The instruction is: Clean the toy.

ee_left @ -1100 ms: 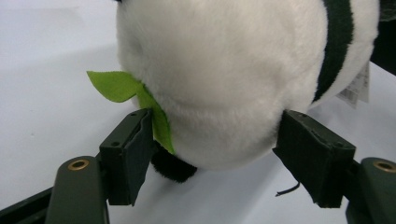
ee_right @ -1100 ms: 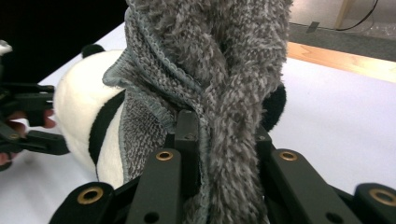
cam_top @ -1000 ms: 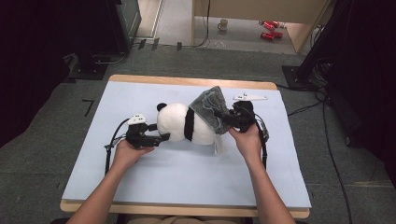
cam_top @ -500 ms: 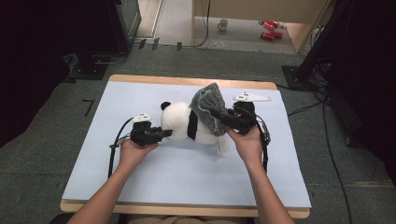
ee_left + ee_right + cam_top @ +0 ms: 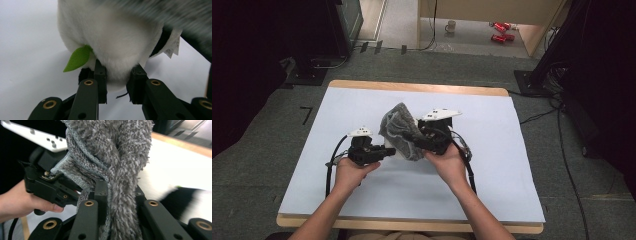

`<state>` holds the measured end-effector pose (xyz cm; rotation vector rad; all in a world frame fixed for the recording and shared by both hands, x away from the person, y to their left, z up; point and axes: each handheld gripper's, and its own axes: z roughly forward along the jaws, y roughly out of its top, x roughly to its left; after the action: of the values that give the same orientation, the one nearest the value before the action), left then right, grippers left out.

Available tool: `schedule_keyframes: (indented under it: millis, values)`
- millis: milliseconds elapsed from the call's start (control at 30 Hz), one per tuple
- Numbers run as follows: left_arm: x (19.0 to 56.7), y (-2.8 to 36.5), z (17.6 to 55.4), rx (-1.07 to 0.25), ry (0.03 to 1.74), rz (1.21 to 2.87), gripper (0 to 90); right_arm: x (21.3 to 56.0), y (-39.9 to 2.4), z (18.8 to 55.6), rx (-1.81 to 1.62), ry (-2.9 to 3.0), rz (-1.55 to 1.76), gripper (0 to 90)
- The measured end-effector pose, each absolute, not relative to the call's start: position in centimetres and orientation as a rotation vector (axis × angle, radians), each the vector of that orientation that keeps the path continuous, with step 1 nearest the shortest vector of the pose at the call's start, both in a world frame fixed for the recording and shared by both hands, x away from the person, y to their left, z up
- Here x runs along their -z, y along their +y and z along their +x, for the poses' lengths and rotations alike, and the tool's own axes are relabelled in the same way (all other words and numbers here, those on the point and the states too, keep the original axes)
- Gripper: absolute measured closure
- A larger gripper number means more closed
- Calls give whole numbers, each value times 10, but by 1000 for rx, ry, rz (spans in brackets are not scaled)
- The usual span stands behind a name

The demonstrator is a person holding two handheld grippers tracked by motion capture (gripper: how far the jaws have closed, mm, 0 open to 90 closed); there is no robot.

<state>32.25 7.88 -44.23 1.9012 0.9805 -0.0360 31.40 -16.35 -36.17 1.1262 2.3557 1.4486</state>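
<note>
Here the left hand-held gripper [image 5: 117, 83] pinches the plush panda [image 5: 112, 42], the right hand-held gripper [image 5: 120, 195] clamping the grey cloth [image 5: 112, 150] over it.

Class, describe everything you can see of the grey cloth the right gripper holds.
The grey cloth looks like a fuzzy knitted towel with a lighter stitched hem. It is bunched and twisted into folds, pinched between the right gripper jaws. In the high view it is lifted and draped over the plush panda, hiding most of it, above the white table cover.

white plush toy [image 5: 110, 45], green leaf [image 5: 77, 58], grey knit cloth [image 5: 117, 157]
</note>
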Motion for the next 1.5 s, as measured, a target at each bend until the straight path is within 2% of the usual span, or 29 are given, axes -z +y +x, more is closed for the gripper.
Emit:
schedule_keyframes:
  millis: [100, 233, 500, 1200, 1500]
  values:
    - [446, 77, 320, 14, 994, 1903, 735, 372, -150, 314, -1434, 2402, 1134, 750]
    - [458, 78, 325, 22, 1044, 1899, 733, 388, -137, 315, -1236, 2398, 1043, 746]
    - [466, 81, 336, 39, 1093, 1867, 729, 399, -148, 326, -1153, 2384, 1059, 746]
    - [464, 84, 356, 76, 1107, 1850, 724, 379, -226, 337, -1146, 2206, 1274, 750]
    - [463, 85, 360, 83, 1114, 1863, 724, 386, -268, 342, -1115, 2095, 1432, 753]
